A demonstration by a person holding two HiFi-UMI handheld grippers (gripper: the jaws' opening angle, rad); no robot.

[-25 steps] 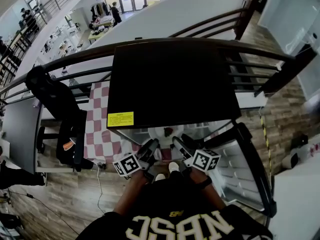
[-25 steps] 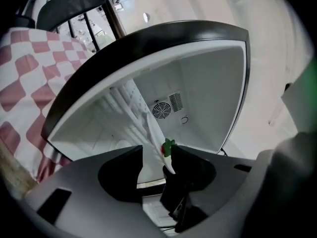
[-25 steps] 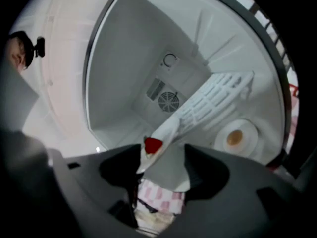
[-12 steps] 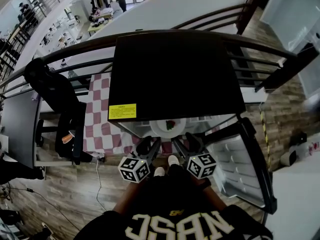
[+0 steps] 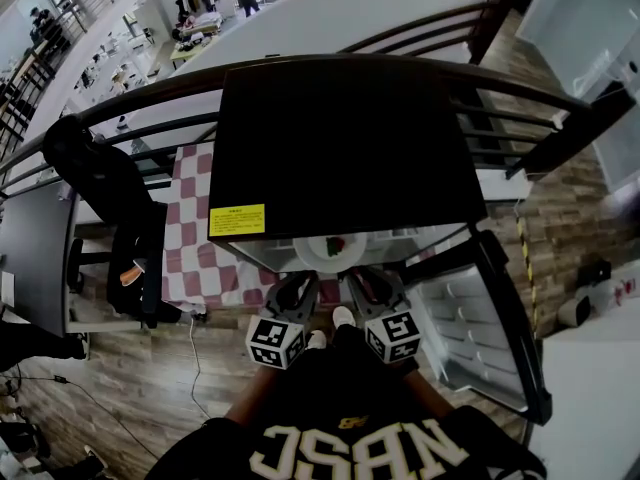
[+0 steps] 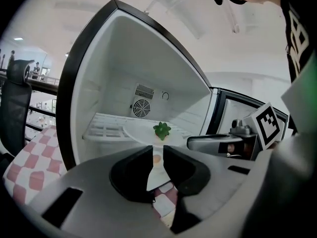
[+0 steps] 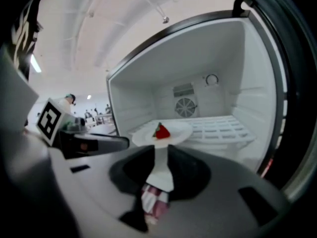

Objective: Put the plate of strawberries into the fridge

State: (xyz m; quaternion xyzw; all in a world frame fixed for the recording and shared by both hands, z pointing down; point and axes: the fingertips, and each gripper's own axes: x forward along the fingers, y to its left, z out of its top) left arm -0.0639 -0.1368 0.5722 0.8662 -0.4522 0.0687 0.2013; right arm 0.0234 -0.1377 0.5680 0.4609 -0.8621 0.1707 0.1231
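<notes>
A white plate (image 5: 330, 251) with a red strawberry (image 5: 338, 246) rests on the wire shelf inside the open fridge (image 5: 340, 148). In the left gripper view the plate (image 6: 143, 133) lies beyond the jaws, its strawberry (image 6: 161, 130) showing green leaves. In the right gripper view the plate (image 7: 163, 133) and strawberry (image 7: 161, 131) sit the same way. My left gripper (image 5: 300, 288) (image 6: 157, 162) and right gripper (image 5: 366, 284) (image 7: 161, 165) hang side by side just outside the fridge mouth. Both pairs of jaws are closing to a narrow gap, with nothing gripped between them.
The fridge door (image 5: 480, 328) stands open to the right, with white door shelves. A red-and-white checkered cloth (image 5: 190, 258) lies left of the fridge. A chair with a black jacket (image 5: 100, 188) stands further left. A dark railing (image 5: 150, 118) runs behind.
Both grippers have drawn back from the plate toward the person and their jaws have narrowed. The plate stays on the fridge shelf.
</notes>
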